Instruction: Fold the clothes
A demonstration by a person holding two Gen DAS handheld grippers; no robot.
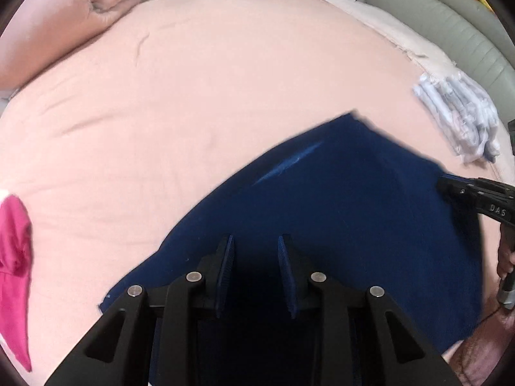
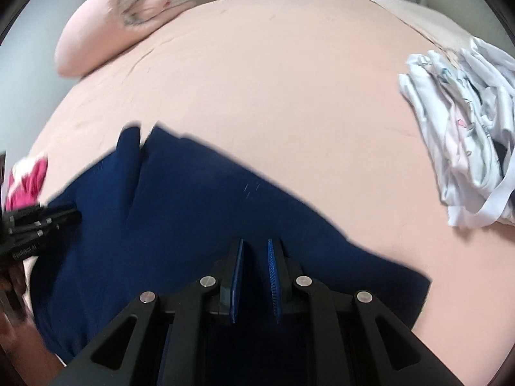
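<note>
A navy blue garment [image 1: 338,193] [image 2: 193,199] is stretched over a pink bed sheet [image 1: 225,80], blurred by motion. In the left wrist view my left gripper [image 1: 256,241] is shut on the garment's near edge, with dark cloth filling the narrow gap between its blue pads. My right gripper [image 2: 256,244] grips the same edge further along, pads close together on the cloth. Each gripper also shows in the other's view: the right gripper [image 1: 445,185] at the cloth's right side, the left gripper [image 2: 72,214] at its left side.
A crumpled magenta garment [image 1: 13,257] [image 2: 30,173] lies at the left. A heap of white printed clothes [image 1: 457,119] [image 2: 466,128] sits at the right. A pink pillow [image 1: 64,16] [image 2: 122,16] rests at the far left, by a grey padded headboard [image 1: 450,16].
</note>
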